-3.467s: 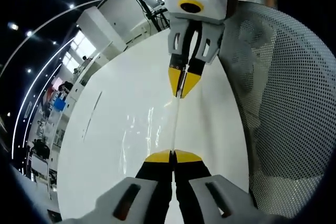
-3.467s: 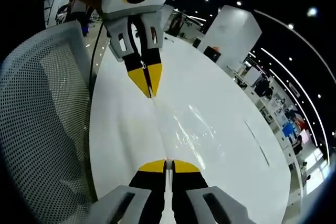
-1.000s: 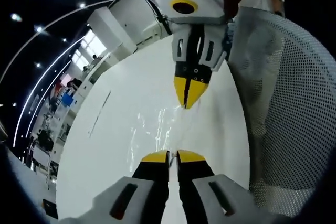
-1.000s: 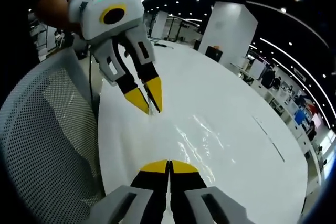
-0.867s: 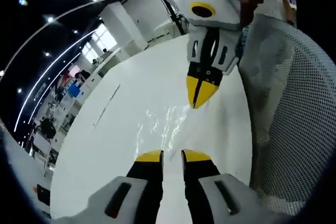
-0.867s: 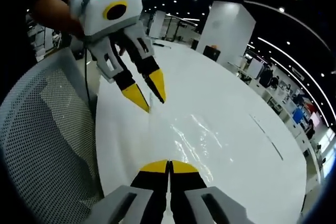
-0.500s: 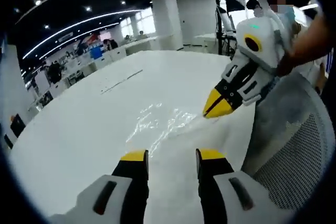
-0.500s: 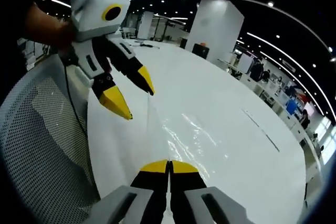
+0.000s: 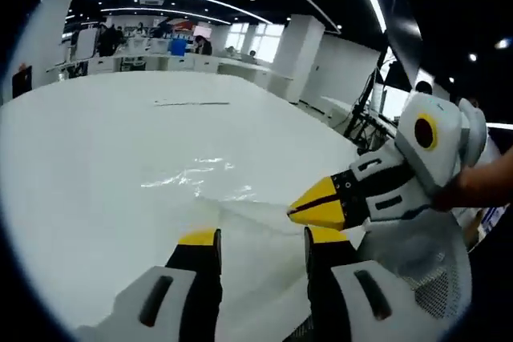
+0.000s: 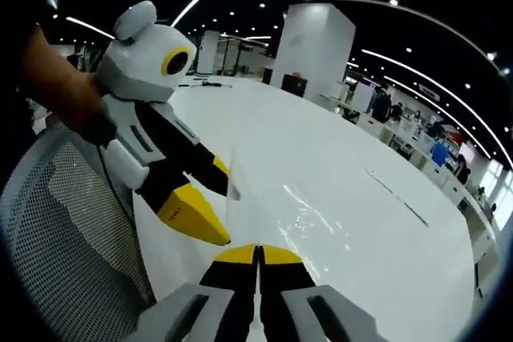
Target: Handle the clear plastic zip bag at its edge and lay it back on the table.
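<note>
On the glossy white table (image 9: 80,158), right gripper (image 10: 256,255) pinches the crinkled clear bag (image 9: 216,186); left gripper (image 9: 256,238) jaws apart, empty.

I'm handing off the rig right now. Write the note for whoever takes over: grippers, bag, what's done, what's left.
Left gripper: jaws open, holding nothing, beside the bag's near edge.
Right gripper: jaws shut on the edge of the clear plastic zip bag.
Bag: most of it lies flat on the white table; the pinched edge looks slightly raised.
Done: left side released.
Left: lower the right-hand edge, open the right jaws, back both grippers away.
</note>
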A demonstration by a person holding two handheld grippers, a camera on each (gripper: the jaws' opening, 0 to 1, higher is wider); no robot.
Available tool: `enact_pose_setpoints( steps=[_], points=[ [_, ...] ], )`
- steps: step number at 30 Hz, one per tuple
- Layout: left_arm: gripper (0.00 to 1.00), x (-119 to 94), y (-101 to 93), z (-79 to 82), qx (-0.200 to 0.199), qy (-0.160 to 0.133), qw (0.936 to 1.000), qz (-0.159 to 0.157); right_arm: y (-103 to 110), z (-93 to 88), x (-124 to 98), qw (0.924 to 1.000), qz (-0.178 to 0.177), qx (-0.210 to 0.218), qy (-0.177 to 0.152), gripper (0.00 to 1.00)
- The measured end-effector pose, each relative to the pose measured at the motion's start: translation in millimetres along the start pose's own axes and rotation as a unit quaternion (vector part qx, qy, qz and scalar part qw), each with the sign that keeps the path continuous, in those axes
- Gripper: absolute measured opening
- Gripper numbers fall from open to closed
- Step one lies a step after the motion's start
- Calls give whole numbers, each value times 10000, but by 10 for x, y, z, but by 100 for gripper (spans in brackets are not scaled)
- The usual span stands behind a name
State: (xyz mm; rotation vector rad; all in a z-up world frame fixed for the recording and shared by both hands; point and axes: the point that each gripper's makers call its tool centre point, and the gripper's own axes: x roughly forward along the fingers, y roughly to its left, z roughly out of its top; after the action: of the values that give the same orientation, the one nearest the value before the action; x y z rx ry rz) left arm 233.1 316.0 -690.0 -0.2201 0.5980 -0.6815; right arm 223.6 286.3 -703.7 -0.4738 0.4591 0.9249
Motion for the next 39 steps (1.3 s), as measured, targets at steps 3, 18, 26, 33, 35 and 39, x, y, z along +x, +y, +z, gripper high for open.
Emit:
enact_pose_setpoints(
  steps=[3, 18, 26, 33, 35, 39],
  points=[
    [30, 17, 22, 38, -82, -26, 10000, -19, 40, 61, -14, 9999, 56, 49, -118, 0],
    [0, 72, 103, -8, -173, 195, 9996, 126, -18, 281, -99, 9988, -38, 222, -436, 0],
    [0, 56, 176, -31, 85, 320, 9992, 243, -181, 381, -194, 9976, -291, 196, -597, 0],
    [0, 23, 226, -53, 93, 356, 9989, 301, -372, 538, -365, 9953, -559, 219, -757, 0],
    [0, 16, 217, -42, 65, 318, 9990, 317, -386, 559, -383, 9951, -591, 190, -770, 0],
    [0, 13, 248, 36, -41, 193, 9992, 340, -423, 575, -387, 9939, -730, 150, -810, 0]
  ],
)
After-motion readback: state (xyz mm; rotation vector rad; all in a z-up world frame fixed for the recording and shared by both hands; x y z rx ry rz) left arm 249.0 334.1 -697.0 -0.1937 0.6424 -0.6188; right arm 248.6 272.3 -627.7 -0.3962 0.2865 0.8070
